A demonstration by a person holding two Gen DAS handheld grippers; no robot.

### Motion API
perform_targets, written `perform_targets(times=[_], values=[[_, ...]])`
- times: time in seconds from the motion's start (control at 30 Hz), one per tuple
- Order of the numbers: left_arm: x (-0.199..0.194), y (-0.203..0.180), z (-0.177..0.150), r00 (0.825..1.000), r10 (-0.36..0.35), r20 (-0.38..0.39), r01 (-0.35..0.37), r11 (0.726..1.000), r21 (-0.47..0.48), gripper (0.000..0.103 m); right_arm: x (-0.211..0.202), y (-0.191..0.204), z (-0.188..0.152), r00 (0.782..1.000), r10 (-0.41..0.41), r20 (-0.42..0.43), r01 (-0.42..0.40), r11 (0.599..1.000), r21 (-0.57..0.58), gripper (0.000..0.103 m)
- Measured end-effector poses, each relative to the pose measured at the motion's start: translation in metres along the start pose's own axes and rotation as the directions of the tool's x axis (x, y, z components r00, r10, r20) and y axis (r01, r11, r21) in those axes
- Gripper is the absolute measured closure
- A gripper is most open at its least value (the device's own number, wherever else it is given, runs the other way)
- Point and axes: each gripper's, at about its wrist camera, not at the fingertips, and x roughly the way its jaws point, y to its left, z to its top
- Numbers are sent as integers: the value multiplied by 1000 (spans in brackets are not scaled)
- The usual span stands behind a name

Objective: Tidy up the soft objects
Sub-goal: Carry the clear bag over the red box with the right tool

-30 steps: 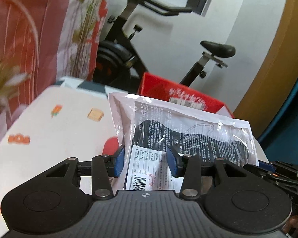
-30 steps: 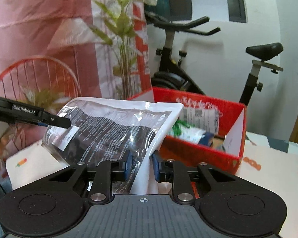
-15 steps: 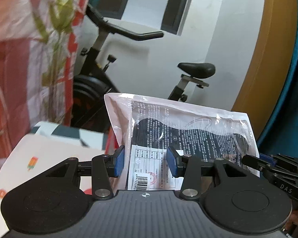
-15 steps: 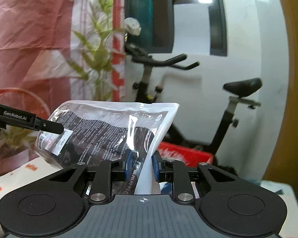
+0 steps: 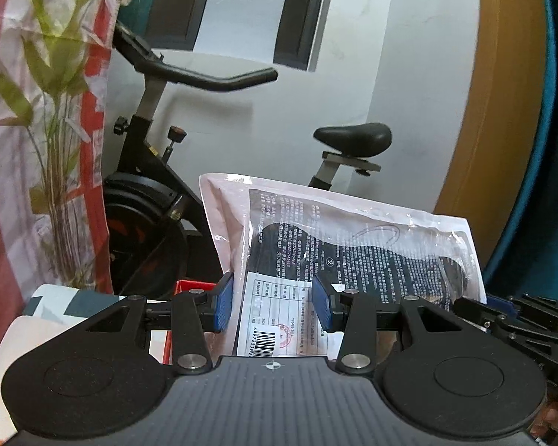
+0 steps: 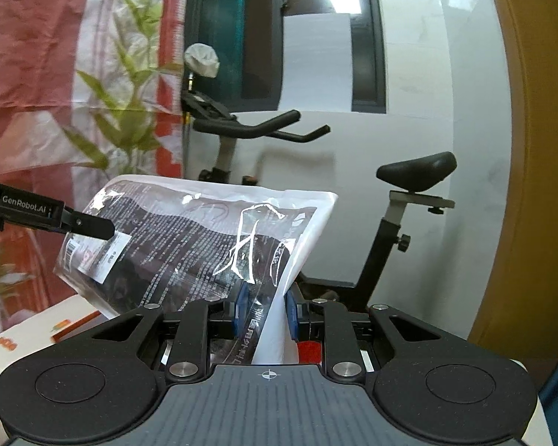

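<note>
Left wrist view: the left gripper (image 5: 273,303) has its blue pads on either side of the near end of a sealed plastic packet (image 5: 353,256) holding something dark and soft — the white barcode label (image 5: 275,329) sits between the jaws. Whether the pads actually press the film cannot be told; a gap shows at each side. The packet is held up in the air, above the table (image 5: 11,338) with its printed cloth, and its right edge reaches the right gripper (image 5: 502,316), whose black fingers show at the far right. Behind stand an exercise bike (image 5: 160,193) and a leafy plant (image 5: 55,148).

Right wrist view: the right gripper (image 6: 266,310) has its jaws pinching the packet (image 6: 189,245) at its white edge — the left gripper's finger (image 6: 82,225) meets the label corner at left.
</note>
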Motion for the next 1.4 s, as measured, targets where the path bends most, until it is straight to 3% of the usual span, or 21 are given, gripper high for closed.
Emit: perform_targets(times=[0.27, 0.6, 0.8, 0.93, 1.17, 1.27, 1.4], values=[[68, 16, -3, 992, 9, -126, -7, 1000, 15, 57, 72, -28, -2, 994, 0, -110, -2, 1000, -17, 83], [93, 44, -29, 960, -18, -281, 21, 1000, 10, 57, 116, -19, -46, 949, 15, -313, -10, 1000, 16, 83], [95, 57, -30, 958, -44, -284, 39, 999, -25, 57, 122, -15, -45, 927, -2, -376, 9, 1000, 17, 83], [93, 59, -25, 966, -48, -254, 41, 999, -33, 57, 126, -11, -43, 912, -19, -410, 20, 1000, -1, 84], [89, 37, -25, 965, -88, -248, 94, 995, 13, 58, 130, -7, -43, 883, -38, -467, 39, 999, -8, 85], [103, 28, -28, 953, -114, -281, 120, 993, 3, 60, 130, -8, -43, 867, -28, -498, 30, 1000, -5, 85], [130, 18, -36, 921, -106, -374, 118, 993, 8, 64, 137, -3, -46, 849, -28, -527, 16, 999, -28, 85]])
